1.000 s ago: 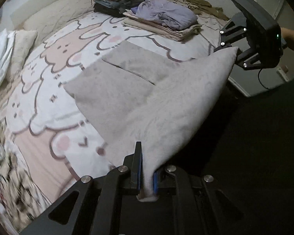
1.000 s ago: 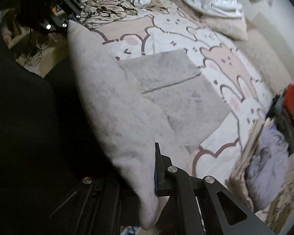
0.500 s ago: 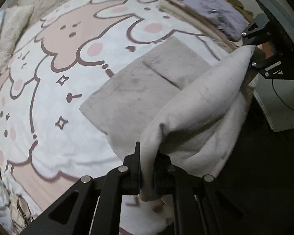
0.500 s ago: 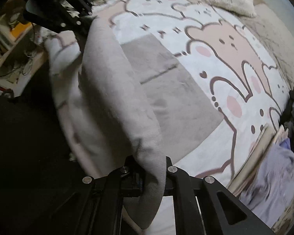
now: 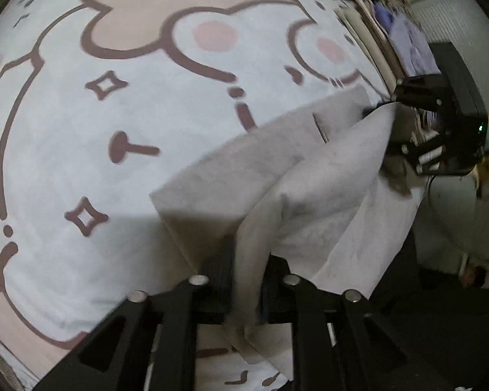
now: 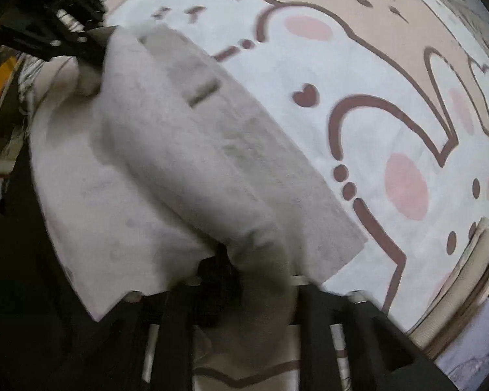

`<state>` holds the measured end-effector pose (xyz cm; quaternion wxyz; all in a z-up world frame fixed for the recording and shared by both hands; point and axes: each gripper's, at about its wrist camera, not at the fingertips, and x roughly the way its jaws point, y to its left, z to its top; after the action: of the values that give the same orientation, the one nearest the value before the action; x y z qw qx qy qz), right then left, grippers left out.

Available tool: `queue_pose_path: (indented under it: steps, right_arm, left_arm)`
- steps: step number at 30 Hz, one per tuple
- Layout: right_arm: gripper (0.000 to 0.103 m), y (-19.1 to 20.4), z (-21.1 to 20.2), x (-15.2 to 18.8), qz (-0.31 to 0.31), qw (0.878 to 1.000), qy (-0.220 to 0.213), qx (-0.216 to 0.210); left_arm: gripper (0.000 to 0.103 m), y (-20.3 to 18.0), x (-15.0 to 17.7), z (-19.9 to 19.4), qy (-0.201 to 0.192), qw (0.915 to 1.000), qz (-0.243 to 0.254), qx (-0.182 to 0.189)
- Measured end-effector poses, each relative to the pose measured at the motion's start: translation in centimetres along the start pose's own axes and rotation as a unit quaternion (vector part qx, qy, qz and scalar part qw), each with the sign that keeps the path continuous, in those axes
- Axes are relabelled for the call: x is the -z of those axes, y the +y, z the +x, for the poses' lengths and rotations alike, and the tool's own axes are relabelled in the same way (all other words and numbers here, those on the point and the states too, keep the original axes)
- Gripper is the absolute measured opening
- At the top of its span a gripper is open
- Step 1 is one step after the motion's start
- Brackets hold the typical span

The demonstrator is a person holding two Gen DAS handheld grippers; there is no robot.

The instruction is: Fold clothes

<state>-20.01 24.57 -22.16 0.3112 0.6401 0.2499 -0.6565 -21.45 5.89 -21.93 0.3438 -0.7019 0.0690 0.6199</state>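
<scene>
The grey garment (image 5: 277, 176) lies on the cartoon bedspread (image 5: 81, 123), bare print from nine to twelve o'clock. Left gripper (image 5: 247, 280) is clamped on its near hem; right gripper (image 6: 244, 280) likewise, folded pile (image 6: 472, 260) at four o'clock. Both have dropped lower than before, doubling the cloth.
</scene>
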Motion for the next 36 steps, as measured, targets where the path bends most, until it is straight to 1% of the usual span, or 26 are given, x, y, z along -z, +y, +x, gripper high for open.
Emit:
queue_pose_path:
  steps: [1,2,4,6,8,9,10,11,12,13,16,17,19,21,22,23,24,25,27,28,29,30,31,33,36]
  right_arm:
    - [0.063,-0.7,-0.2,0.0,0.007,1.000,-0.008,0.013]
    - [0.067,-1.6,-0.7,0.1,0.021,0.999,-0.020,0.025]
    - [0.067,-4.0,-1.9,0.5,0.070,0.996,-0.038,0.042]
    - [0.067,-6.1,-3.2,1.3,0.120,0.989,-0.062,0.053]
    - [0.067,-7.4,-4.8,2.5,0.171,0.979,-0.100,0.056]
    - [0.062,-7.4,-5.4,3.0,0.187,0.974,-0.119,0.054]
    - [0.056,-7.1,-6.0,3.5,0.200,0.969,-0.138,0.050]
    - [0.044,-6.2,-6.3,3.9,0.208,0.965,-0.149,0.049]
    - [0.039,-5.2,-6.5,4.1,0.215,0.963,-0.157,0.048]
    - [0.038,-4.1,-6.7,4.4,0.221,0.960,-0.165,0.048]
    - [0.037,0.0,-5.7,4.2,0.215,0.953,-0.210,-0.020]
    - [0.037,1.4,-4.9,3.9,0.208,0.954,-0.214,-0.035]
    - [0.037,3.1,-2.8,2.7,0.204,0.956,-0.207,-0.048]
    - [0.037,2.9,-1.1,1.7,0.222,0.953,-0.198,-0.052]
    - [0.037,2.2,-0.3,1.4,0.238,0.949,-0.198,-0.057]
    - [0.035,1.4,0.2,1.4,0.253,0.944,-0.200,-0.065]
    - [0.024,0.5,0.3,1.5,0.270,0.939,-0.203,-0.072]
    - [0.020,-0.5,0.3,1.9,0.290,0.931,-0.207,-0.080]
    - [0.019,-2.0,-0.6,3.4,0.333,0.914,-0.219,-0.072]
    - [0.019,-2.4,-1.2,4.2,0.348,0.907,-0.228,-0.060]
    - [0.019,-2.6,-2.0,5.2,0.356,0.901,-0.240,-0.056]
    - [0.019,-2.4,-2.4,6.0,0.357,0.898,-0.248,-0.064]
    - [0.019,-2.2,-2.7,6.7,0.357,0.896,-0.253,-0.074]
    - [0.019,-1.4,-2.1,7.8,0.349,0.903,-0.239,-0.077]
    - [0.019,-2.1,-0.7,10.0,0.369,0.908,-0.198,-0.016]
  left_arm:
    - [0.024,0.5,-0.3,-0.4,-0.008,0.9999,-0.004,-0.009]
    - [0.025,1.1,-0.5,-0.9,-0.015,0.9997,-0.009,-0.016]
    - [0.028,2.3,-0.7,-1.8,-0.027,0.9991,-0.022,-0.025]
    - [0.029,3.3,-0.8,-3.4,-0.057,0.9960,-0.031,-0.062]
    - [0.029,3.6,-0.5,-4.7,-0.084,0.9926,-0.035,-0.081]
    - [0.029,3.4,-0.1,-5.5,-0.102,0.9903,-0.037,-0.086]
    - [0.029,3.0,0.4,-6.1,-0.119,0.9892,-0.038,-0.077]
    - [0.029,2.5,0.9,-6.8,-0.136,0.9877,-0.039,-0.067]
    - [0.029,1.9,1.3,-7.3,-0.151,0.9864,-0.038,-0.054]
    - [0.029,0.7,1.9,-7.4,-0.160,0.9860,-0.033,-0.034]
    - [0.029,-3.4,3.3,-6.2,-0.180,0.9837,-0.006,0.007]
    - [0.029,-4.6,3.5,-5.4,-0.182,0.9831,0.000,0.017]
    - [0.029,-6.7,3.3,-3.1,-0.183,0.9825,0.006,0.033]
    - [0.029,-7.9,2.8,-0.8,-0.183,0.9824,-0.004,0.038]
    - [0.029,-8.0,2.4,0.3,-0.181,0.9827,-0.015,0.036]
    - [0.029,-7.7,2.0,1.3,-0.179,0.9830,-0.027,0.028]
    - [0.029,-7.4,1.6,2.1,-0.178,0.9832,-0.038,0.016]
    - [0.029,-7.2,1.3,2.6,-0.179,0.9827,-0.048,0.010]
    - [0.029,-6.6,0.8,2.8,-0.189,0.9797,-0.065,0.018]
    - [0.029,-6.5,0.7,2.6,-0.192,0.9786,-0.070,0.022]
    - [0.029,-6.5,0.6,2.6,-0.195,0.9782,-0.069,0.023]
    - [0.029,-6.5,0.7,2.8,-0.196,0.9782,-0.065,0.022]
    - [0.029,-6.5,0.7,2.9,-0.197,0.9782,-0.061,0.021]
    - [0.029,-6.4,1.0,3.0,-0.204,0.9774,-0.053,0.018]
    - [0.029,-6.3,1.9,2.4,-0.223,0.9727,-0.062,0.015]
